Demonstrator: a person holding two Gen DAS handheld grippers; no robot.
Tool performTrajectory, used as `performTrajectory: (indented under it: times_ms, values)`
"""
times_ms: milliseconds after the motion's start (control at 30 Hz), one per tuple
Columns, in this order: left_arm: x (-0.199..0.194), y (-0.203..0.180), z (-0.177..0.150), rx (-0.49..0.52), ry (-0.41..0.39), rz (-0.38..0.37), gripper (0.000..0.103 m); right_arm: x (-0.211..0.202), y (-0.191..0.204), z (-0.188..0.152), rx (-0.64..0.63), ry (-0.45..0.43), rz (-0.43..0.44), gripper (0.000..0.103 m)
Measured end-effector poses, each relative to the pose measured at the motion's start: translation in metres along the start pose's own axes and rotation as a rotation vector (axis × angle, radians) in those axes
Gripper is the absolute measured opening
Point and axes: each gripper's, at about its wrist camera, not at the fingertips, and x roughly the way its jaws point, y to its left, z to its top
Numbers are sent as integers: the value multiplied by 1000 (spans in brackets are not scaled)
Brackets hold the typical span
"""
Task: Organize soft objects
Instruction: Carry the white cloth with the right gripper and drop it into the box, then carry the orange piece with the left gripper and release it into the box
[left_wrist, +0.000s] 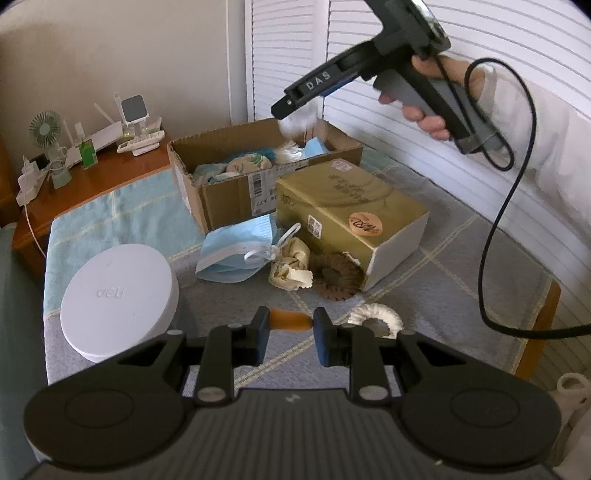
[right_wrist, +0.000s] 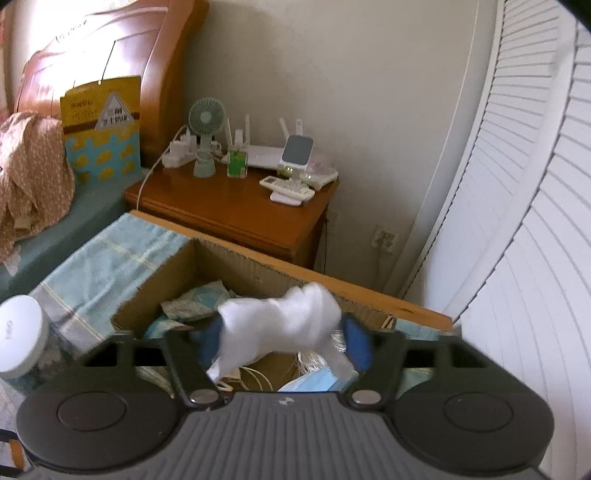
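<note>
My left gripper (left_wrist: 290, 325) sits low over the grey towel, shut on a small orange soft piece (left_wrist: 290, 319) pinched between its blue pads. A hand holds my right gripper (left_wrist: 286, 107) above the open cardboard box (left_wrist: 236, 192). In the right wrist view its (right_wrist: 283, 332) jaws stand wide over the box (right_wrist: 177, 273), and a blurred white soft cloth (right_wrist: 280, 321) hangs loose between them. Blue masks and patterned cloths lie inside the box. On the towel lie blue face masks (left_wrist: 236, 251), a cream cloth piece (left_wrist: 291, 266), a brown scrunchie (left_wrist: 336, 280) and a white scrunchie (left_wrist: 376, 317).
A gold tissue pack (left_wrist: 351, 210) lies beside the box. A white round container (left_wrist: 118, 299) stands at the left. The wooden nightstand (left_wrist: 103, 181) behind holds a fan, a router and chargers. Louvred doors run along the right; the table edge (left_wrist: 539, 332) is near.
</note>
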Motion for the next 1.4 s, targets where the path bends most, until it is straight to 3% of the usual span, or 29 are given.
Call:
performTrajectory:
  times_ms: [33, 267, 633, 867, 1067, 1400]
  values:
    - [1, 0, 1, 0, 1, 1, 24, 2, -1, -3, 3, 3, 3, 103]
    - [-1, 0, 3, 5, 0, 0, 24, -11, -7, -28, 87, 24, 34, 103]
    - [-3, -1, 30, 25, -21, 13, 24, -66, -4, -65, 232, -4, 6, 103]
    - [8, -3, 67, 63, -50, 23, 24, -96, 10, -94, 241, -23, -43, 103]
    - [29, -5, 110, 75, -78, 21, 24, -109, 10, -113, 257, -22, -28, 103]
    - [87, -2, 165, 50, -49, 46, 24, -116, -2, -126, 284, -33, -24, 103]
